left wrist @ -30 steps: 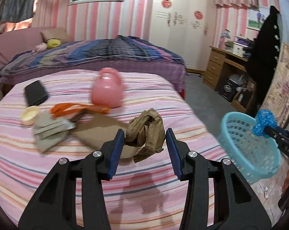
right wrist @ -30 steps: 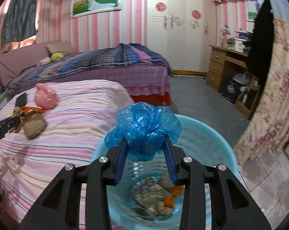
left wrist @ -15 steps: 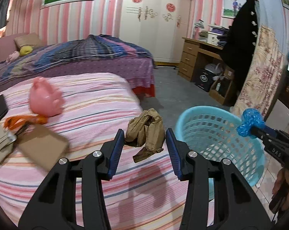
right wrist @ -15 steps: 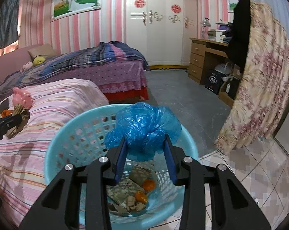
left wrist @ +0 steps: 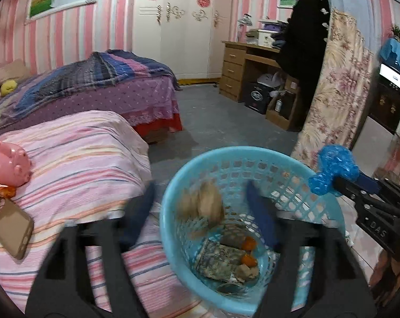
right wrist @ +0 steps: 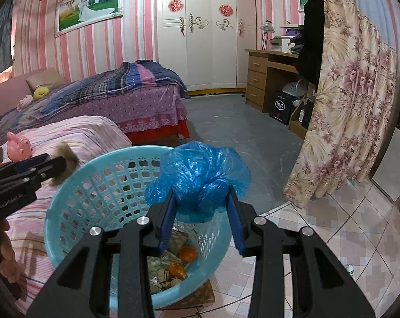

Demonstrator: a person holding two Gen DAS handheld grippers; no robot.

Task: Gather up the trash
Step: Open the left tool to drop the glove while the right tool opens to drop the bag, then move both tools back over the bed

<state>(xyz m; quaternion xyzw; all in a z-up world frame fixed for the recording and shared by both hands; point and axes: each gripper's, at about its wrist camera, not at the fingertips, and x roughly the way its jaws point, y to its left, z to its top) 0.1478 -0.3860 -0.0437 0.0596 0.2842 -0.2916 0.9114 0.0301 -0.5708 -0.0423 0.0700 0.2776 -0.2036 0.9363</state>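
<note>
Swung away from the striped bed since a second ago, the left gripper now hangs over the light blue basket, and its jaws have just been opening: they stand wide apart, blurred, with the crumpled brown paper loose between them over the basket's mouth, touched by neither pad. From the right wrist view the same paper shows as a brown blur at the tip of the left gripper, just over the basket's near-left rim. The right gripper is clamped on a bunched blue plastic bag, its blue pads pressing the bag from both sides, and it holds the bag above the basket's right side; in the left wrist view the bag sticks out past the basket's right rim. Inside the basket lie crumpled patterned paper and orange peel pieces. Beside the basket, on the pink striped bed, rest a pink piggy bank and a tan phone, well apart from the basket. Farther off stand a second bed with a plaid blanket, a white wardrobe and a wooden desk.
</note>
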